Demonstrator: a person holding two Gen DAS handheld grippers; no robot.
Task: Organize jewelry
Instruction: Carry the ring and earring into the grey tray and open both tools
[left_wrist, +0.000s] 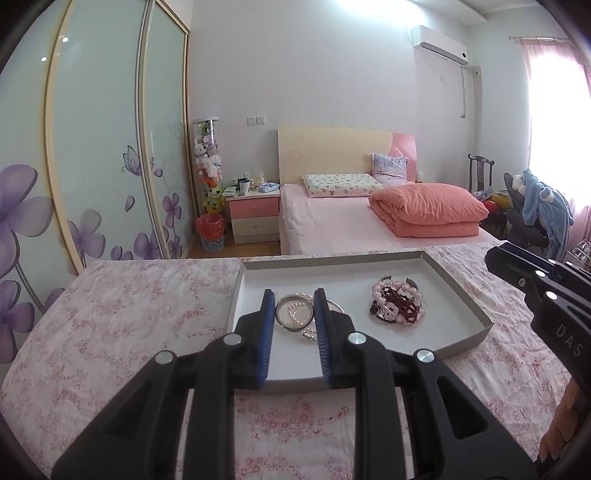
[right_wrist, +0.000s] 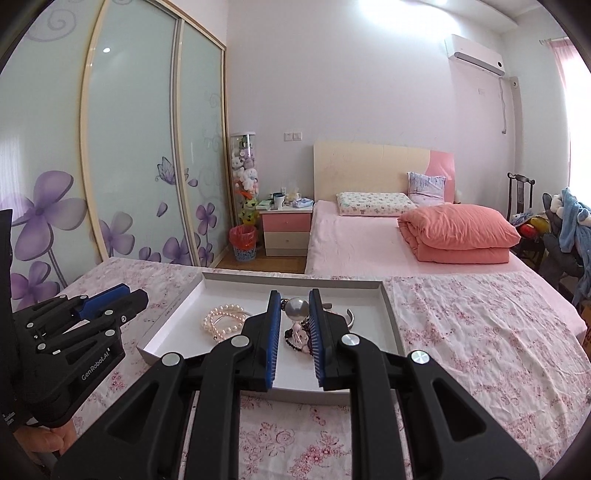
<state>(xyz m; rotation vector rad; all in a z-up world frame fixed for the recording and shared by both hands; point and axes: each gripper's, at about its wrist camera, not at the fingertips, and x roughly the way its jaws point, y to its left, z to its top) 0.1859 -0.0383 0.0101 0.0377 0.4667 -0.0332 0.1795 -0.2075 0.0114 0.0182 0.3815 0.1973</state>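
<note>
A shallow white tray (left_wrist: 461, 295) lies on a pink floral cloth. It holds a pearl bracelet and metal bangles (left_wrist: 295, 314) on the left and a heap of pink and dark red bead bracelets (left_wrist: 397, 301) on the right. My left gripper (left_wrist: 294, 295) is open, above the tray's near edge, with the pearls between its fingers. In the right wrist view the tray (right_wrist: 391, 317) holds the pearls (right_wrist: 223, 319) and the bead heap (right_wrist: 299, 334). My right gripper (right_wrist: 294, 295) is open, framing a large grey bead (right_wrist: 297, 308). Neither holds anything.
The floral cloth (left_wrist: 129, 332) covers the surface around the tray. Behind it is a bed with an orange folded quilt (left_wrist: 428, 214), a nightstand (left_wrist: 253, 218), a red-lined bin (left_wrist: 210, 230) and a sliding wardrobe (left_wrist: 92, 147). A chair with clothes (left_wrist: 539, 210) stands at the right.
</note>
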